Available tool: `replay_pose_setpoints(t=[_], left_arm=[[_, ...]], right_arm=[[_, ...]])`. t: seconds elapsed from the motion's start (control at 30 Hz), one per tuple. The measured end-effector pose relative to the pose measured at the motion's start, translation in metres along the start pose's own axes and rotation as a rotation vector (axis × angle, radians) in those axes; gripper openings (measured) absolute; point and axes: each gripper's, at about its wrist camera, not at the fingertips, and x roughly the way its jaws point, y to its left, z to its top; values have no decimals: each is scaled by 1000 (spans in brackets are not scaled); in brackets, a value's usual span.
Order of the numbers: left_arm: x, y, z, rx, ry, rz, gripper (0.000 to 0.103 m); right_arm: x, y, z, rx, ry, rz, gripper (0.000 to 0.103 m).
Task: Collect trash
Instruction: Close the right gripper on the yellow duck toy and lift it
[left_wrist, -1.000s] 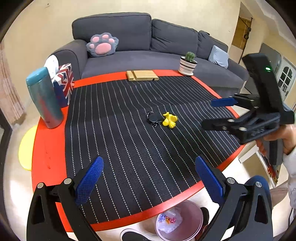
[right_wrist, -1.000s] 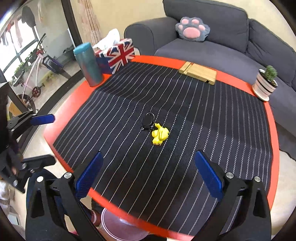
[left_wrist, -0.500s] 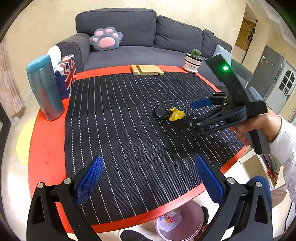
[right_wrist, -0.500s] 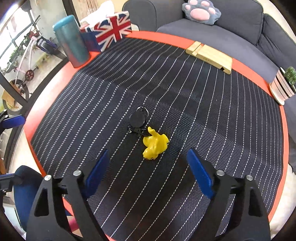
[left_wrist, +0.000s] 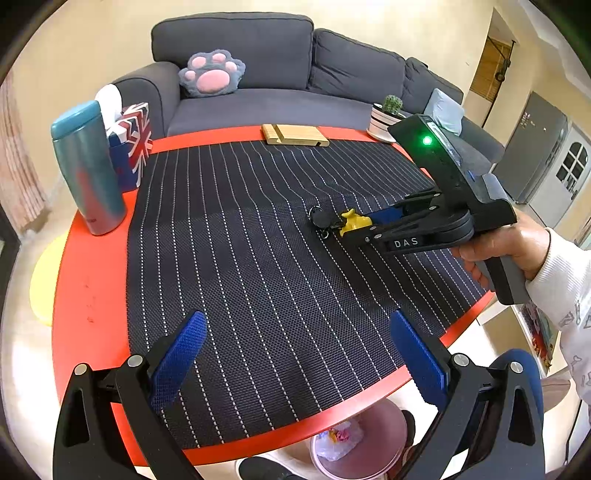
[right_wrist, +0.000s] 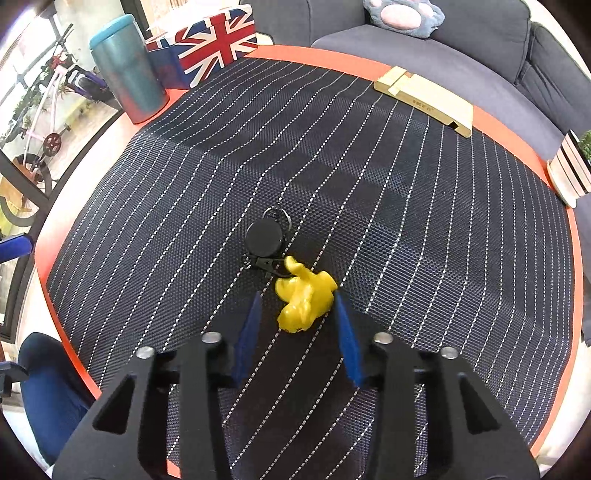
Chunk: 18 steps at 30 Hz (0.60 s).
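Right gripper fingers narrowed, straddling yellow toy; contact unclear. Left gripper fingers wide.

Mat over table: coarse woven mesh, matt black, pale stitched stripes. Bare table rim: smooth orange-red, slight sheen. Yellow figure: glossy moulded plastic or rubber, cannot tell which. Black reel beside it: smooth matt plastic, thin metal ring and clip. Wooden block at far edge: pale, matt. Tumbler at left edge: brushed metallic teal, satin. Right gripper: matt black plastic arms, bright metal screws, ribbed blue pads. Sofa: grey cloth.
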Motion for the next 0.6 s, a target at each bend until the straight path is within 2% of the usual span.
replay_pose_setpoints(t=[0.03, 0.4, 0.5, 0.6], left_arm=[[0, 0, 0, 2, 0, 0, 95], [5, -5, 9, 20, -4, -5, 95], [9, -6, 14, 27, -5, -8, 95], [12, -8, 20, 34, -5, -15, 95]], right_arm=[[1, 0, 0, -2, 0, -2, 29], [-11, -5, -3, 25, -37, 15, 28], [-18, -9, -6, 40, -50, 19, 22], [-25, -11, -9, 49, -63, 23, 22]])
